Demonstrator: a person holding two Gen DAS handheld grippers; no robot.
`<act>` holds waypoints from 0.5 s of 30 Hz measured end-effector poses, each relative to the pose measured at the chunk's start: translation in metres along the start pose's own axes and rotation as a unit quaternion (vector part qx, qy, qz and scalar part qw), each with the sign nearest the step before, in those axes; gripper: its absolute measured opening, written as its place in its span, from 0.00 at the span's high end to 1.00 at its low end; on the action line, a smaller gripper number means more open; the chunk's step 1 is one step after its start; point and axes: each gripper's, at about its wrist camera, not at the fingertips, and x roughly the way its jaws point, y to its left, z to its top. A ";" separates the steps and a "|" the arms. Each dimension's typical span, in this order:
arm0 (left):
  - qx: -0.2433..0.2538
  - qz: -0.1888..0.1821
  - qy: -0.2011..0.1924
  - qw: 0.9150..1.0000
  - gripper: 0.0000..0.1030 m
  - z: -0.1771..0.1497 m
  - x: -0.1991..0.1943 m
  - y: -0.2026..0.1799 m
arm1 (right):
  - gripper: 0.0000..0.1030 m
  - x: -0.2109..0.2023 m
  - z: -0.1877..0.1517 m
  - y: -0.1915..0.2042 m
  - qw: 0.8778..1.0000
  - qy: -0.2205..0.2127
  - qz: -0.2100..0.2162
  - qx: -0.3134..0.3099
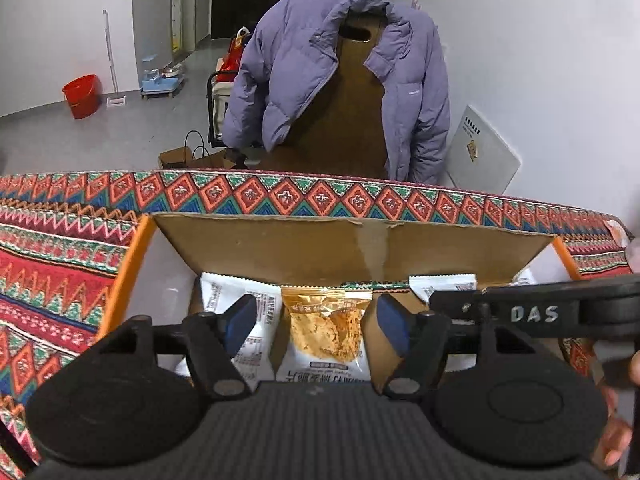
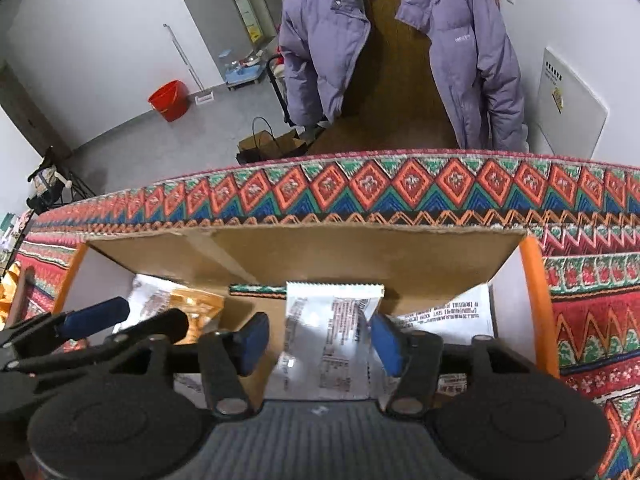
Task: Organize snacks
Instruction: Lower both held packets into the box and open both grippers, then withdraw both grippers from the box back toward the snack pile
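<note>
An open cardboard box point(image 1: 280, 248) with orange-edged side flaps holds the snacks. A clear-fronted packet with gold trim point(image 1: 326, 332) shows a brown cake inside — it lies flat, print toward the camera. Just left of it lies a white packet point(image 1: 224, 296), back side up; another white packet point(image 2: 332, 336) — also back up — lies toward the box's right side.

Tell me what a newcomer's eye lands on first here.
The loud zigzag tablecloth wraps the scene. On it sits an open cardboard box, where the left gripper straddles a golden snack packet. Behind, a lilac puffer jacket drapes a chair.
</note>
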 end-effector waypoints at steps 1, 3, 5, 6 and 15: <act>-0.001 0.001 -0.002 1.000 0.32 0.002 -0.005 0.001 | 0.44 -0.009 0.001 0.001 1.000 -0.005 0.000 -0.003; -0.001 0.003 -0.009 1.000 0.31 0.005 -0.021 0.005 | 0.42 -0.028 0.002 0.003 1.000 -0.018 0.002 -0.011; 0.006 0.004 -0.019 1.000 0.29 0.007 -0.040 0.007 | 0.40 -0.047 0.002 0.005 0.999 -0.027 0.000 -0.020; 0.008 0.004 -0.027 1.000 0.27 0.005 -0.051 0.008 | 0.39 -0.060 -0.001 0.007 0.999 -0.032 -0.001 -0.022; 0.032 -0.011 -0.075 0.997 0.13 -0.042 -0.176 0.023 | 0.14 -0.198 -0.079 0.022 0.990 -0.122 -0.017 -0.069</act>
